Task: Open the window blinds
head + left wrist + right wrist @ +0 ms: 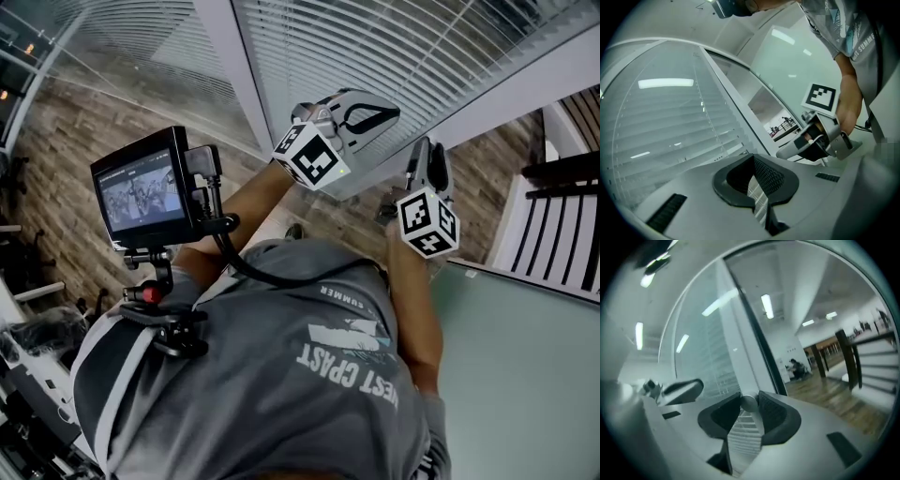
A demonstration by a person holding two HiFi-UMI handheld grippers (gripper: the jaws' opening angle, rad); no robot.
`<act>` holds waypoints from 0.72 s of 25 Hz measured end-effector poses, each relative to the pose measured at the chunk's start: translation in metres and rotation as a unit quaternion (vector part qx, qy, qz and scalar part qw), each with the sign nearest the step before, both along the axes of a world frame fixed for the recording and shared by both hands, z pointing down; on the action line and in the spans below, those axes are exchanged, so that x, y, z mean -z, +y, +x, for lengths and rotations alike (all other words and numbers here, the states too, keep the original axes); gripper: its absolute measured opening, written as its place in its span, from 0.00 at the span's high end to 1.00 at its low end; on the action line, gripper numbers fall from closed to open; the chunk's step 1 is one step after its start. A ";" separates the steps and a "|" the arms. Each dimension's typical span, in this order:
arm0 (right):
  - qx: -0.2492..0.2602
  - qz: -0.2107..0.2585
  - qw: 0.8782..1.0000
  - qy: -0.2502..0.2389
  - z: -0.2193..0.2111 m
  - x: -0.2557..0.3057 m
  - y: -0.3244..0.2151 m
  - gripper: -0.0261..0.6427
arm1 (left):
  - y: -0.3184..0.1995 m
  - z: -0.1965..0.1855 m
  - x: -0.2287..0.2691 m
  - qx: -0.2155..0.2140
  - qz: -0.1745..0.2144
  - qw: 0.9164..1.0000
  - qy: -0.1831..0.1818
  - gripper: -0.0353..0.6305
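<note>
White slatted window blinds [375, 47] hang behind the glass right in front of me, and they also fill the left gripper view [670, 131]. My right gripper [427, 155] points level at the window. In its own view its pads [771, 411] pinch a pale round rod [749, 403], the blinds' tilt wand. The wand's length blends into the white frame behind it. My left gripper [389, 112] is held up beside it, close to the slats, jaws together and empty [757, 187]. Each gripper shows in the other's view: the right gripper [787, 151] and the left gripper [698, 384].
A white window mullion [225, 66] and a sloping frame bar [525, 84] border the blinds. A black stair railing [562, 225] stands to the right over a pale green floor [525, 356]. A small monitor [141, 187] rides on a chest mount. Wood flooring [75, 187] lies on the left.
</note>
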State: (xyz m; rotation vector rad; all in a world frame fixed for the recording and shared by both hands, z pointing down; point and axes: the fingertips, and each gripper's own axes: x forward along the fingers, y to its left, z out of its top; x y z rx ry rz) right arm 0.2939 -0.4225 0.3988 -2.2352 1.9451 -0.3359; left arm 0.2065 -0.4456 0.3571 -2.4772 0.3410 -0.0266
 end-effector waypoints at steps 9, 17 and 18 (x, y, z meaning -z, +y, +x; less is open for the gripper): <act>0.053 0.038 0.948 0.311 -0.045 0.053 0.030 0.81 | 0.004 0.001 0.001 -0.005 0.003 1.000 -0.001 0.94; 0.208 0.056 0.934 0.284 -0.081 0.068 0.021 0.81 | 0.004 -0.001 0.001 -0.002 -0.001 1.000 0.001 0.94; 0.208 0.050 0.930 0.298 -0.079 0.067 0.020 0.81 | 0.003 -0.001 0.000 0.000 -0.001 1.000 0.001 0.94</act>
